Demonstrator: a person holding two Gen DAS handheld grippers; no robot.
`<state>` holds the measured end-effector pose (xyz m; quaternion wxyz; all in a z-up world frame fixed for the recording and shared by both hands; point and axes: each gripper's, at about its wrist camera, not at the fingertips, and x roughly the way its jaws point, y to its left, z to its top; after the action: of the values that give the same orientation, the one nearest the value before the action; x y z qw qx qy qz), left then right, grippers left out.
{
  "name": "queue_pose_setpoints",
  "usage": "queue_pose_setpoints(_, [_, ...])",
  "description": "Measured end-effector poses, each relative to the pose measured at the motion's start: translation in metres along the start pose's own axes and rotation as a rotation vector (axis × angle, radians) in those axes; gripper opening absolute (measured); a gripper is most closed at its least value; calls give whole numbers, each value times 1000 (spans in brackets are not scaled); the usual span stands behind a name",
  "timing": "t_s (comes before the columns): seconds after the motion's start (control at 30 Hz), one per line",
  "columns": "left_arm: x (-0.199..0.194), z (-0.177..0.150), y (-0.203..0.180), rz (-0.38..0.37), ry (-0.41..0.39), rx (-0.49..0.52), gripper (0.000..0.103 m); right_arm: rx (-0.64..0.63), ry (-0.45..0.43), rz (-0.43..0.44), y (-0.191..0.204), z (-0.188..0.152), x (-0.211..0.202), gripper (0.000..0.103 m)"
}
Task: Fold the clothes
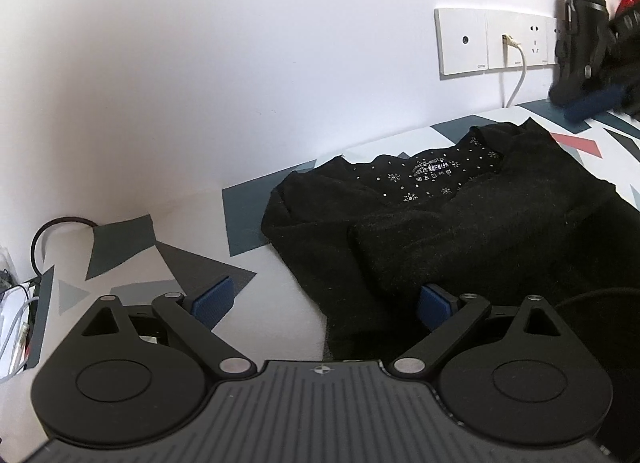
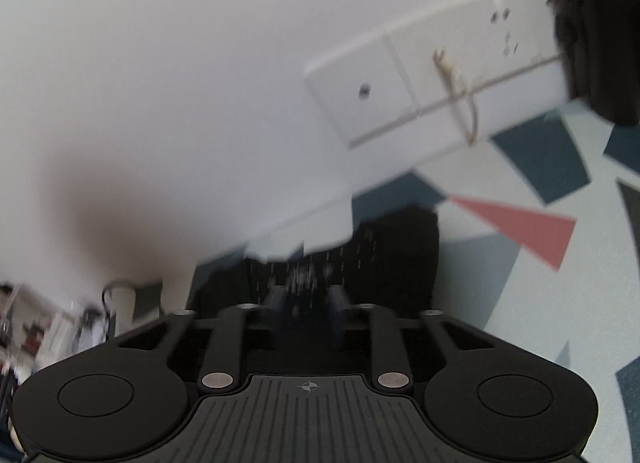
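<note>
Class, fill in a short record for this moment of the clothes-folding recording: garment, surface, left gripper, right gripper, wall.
garment: black sweater, partly folded, neck label showing
surface: bed sheet with geometric patches
left gripper: jaws wide open, nothing pressed between the pads; the right pad sits over the sweater's edge
right gripper: jaws narrow, view blurred, grip unclear
wall: socket panel with a white cable plugged in

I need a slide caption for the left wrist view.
Open left tool above a black sweater on a patterned sheet.

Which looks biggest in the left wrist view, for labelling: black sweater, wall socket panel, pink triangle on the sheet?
1. black sweater, by far
2. wall socket panel
3. pink triangle

The sweater lies nearer, which exaggerates its lead.
</note>
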<state>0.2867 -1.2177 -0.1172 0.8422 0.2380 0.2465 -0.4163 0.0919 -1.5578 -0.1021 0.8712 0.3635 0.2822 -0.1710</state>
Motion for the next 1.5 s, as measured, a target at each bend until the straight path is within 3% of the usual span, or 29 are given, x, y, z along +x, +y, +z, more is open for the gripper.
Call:
queue_pose_setpoints(0.2, [10,0,11,-14,54,-80,100,-58,117,-77,-8,-31,21,25])
queue_pose_setpoints(0.3, [19,1,16,-58,105,-112,101,-35,93,-93,-16,-35,15,22])
queue_pose_setpoints(0.37, [18,3,20,-81,122,-123,101,-64,66,-148,-17,-34,9,23])
queue_pose_setpoints(0.5, [0,5,23,-130,107,-102,101,-34,52,-166,-31,-32,-7,26])
queue_pose_setpoints(0.67, [-39,-2,30,-126,70,-88,101,18,25,-184,-52,-39,-37,34])
queue_pose_setpoints(0.83, [-65,-17,39,-34,114,-131,101,4,8,-263,-65,-55,-62,51])
queue_pose_setpoints(0.9, [-76,-24,42,3,126,-161,101,-12,20,-262,-65,-61,-67,63])
queue_pose_setpoints(1.13, [-112,-39,35,74,134,-180,101,-40,48,-233,-65,-81,-78,70])
queue_pose_setpoints(1.23, [-125,-43,34,74,124,-212,101,-47,50,-215,-60,-85,-82,70])
queue_pose_setpoints(1.37, [-130,-55,36,-19,153,-286,101,-21,1,-211,-47,-91,-102,74])
queue_pose_setpoints(1.5, [-139,-65,28,-67,153,-225,101,0,-63,-226,-31,-109,-129,80])
